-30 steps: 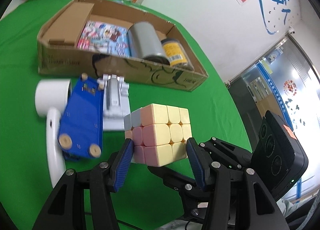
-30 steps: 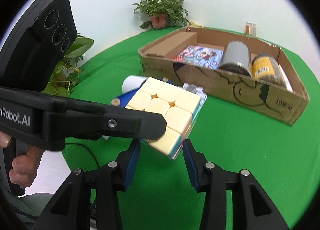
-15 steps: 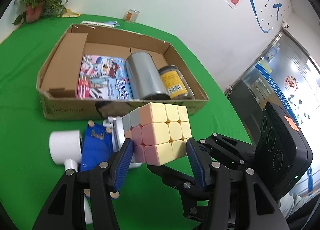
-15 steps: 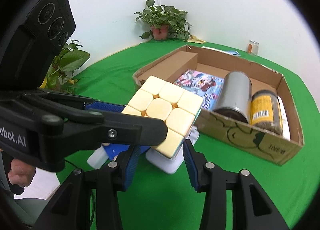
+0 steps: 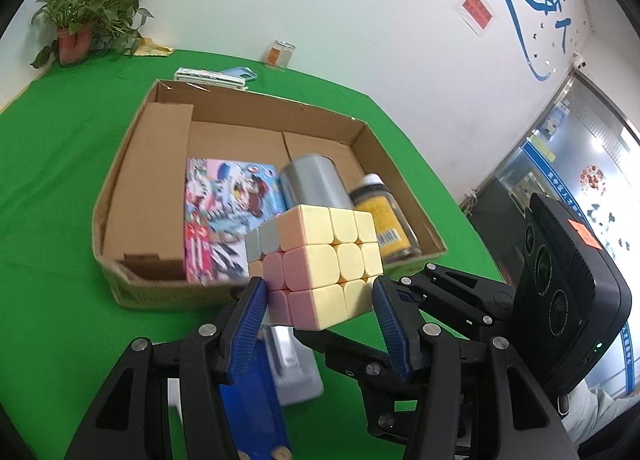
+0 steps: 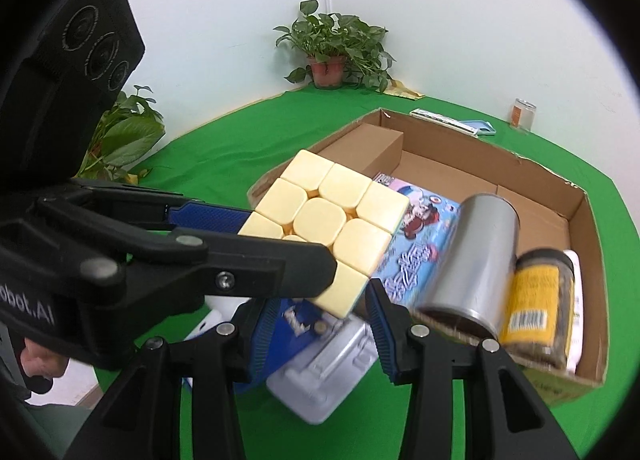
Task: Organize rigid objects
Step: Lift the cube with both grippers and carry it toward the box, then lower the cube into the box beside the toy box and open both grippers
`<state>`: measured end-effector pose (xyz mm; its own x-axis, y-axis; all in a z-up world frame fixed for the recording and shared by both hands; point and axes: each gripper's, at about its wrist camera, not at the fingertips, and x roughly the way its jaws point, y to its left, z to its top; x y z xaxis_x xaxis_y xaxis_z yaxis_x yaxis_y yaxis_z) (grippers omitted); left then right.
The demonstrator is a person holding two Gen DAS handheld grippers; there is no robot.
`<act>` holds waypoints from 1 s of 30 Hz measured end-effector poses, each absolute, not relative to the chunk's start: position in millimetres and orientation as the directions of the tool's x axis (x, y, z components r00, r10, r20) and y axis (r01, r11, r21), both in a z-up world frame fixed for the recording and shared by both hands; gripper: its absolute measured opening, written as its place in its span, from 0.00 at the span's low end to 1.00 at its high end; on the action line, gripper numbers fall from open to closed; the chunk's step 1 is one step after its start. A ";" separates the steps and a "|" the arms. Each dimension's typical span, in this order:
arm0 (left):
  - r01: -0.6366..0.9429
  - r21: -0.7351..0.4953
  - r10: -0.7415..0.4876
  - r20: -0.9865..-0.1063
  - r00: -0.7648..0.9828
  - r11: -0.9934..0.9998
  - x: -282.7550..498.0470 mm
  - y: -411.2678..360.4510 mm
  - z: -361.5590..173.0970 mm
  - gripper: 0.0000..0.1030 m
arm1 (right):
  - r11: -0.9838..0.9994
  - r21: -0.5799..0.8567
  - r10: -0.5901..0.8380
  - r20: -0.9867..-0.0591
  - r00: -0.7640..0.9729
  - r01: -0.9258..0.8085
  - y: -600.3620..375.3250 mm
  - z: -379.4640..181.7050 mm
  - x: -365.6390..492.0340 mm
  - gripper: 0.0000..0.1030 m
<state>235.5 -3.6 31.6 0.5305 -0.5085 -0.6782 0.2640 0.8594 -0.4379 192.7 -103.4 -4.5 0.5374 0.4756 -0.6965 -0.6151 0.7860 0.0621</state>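
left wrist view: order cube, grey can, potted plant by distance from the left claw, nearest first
1. Cube, between the left claw's blue pads.
2. Grey can, lying in the cardboard box just beyond.
3. Potted plant, far left corner by the wall.

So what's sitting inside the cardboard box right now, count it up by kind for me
Inside the box:
Brown carton: 1
Picture book: 1
Metal can: 1
Jar with yellow label: 1
Total: 4
The cube is not counted; it is above the box's front edge, clamped by the left gripper and the right gripper.
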 end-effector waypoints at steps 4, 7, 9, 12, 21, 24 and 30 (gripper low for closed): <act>0.247 -0.438 -0.499 -0.684 0.532 0.864 255.8 5.7 29.9 0.50 | 0.778 0.077 0.485 -0.705 0.518 -0.624 -95.3 -6.4 215.8 0.42; 0.233 -0.432 -0.486 -0.695 0.530 0.872 273.2 12.6 26.5 0.50 | 0.772 0.084 0.488 -0.713 0.503 -0.630 -88.8 -10.1 231.8 0.42; 0.223 -0.431 -0.480 -0.703 0.525 0.874 282.5 16.7 21.5 0.50 | 0.769 0.098 0.492 -0.721 0.487 -0.632 -85.0 -13.6 242.9 0.42; 0.202 -0.442 -0.479 -0.717 0.506 0.874 298.4 23.0 10.0 0.50 | 0.774 0.120 0.490 -0.736 0.467 -0.622 -79.6 -21.8 257.0 0.42; 0.161 -0.434 -0.457 -0.770 0.445 0.887 324.0 29.1 -32.3 0.50 | 0.798 0.184 0.461 -0.798 0.387 -0.574 -70.1 -58.2 280.1 0.41; 0.146 -0.451 -0.467 -0.772 0.431 0.880 325.6 34.4 -37.9 0.48 | 0.804 0.233 0.480 -0.798 0.365 -0.548 -74.1 -60.1 286.0 0.41; 0.138 -0.468 -0.475 -0.752 0.458 0.873 318.8 43.5 -34.0 0.47 | 0.767 0.274 0.533 -0.776 0.337 -0.580 -77.2 -47.5 276.8 0.42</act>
<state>318.8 43.5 -34.0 0.4575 -0.4753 -0.7515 0.1380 0.8728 -0.4681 276.8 -77.2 -47.5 0.3373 0.5327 -0.7762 -0.5804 0.7668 0.2740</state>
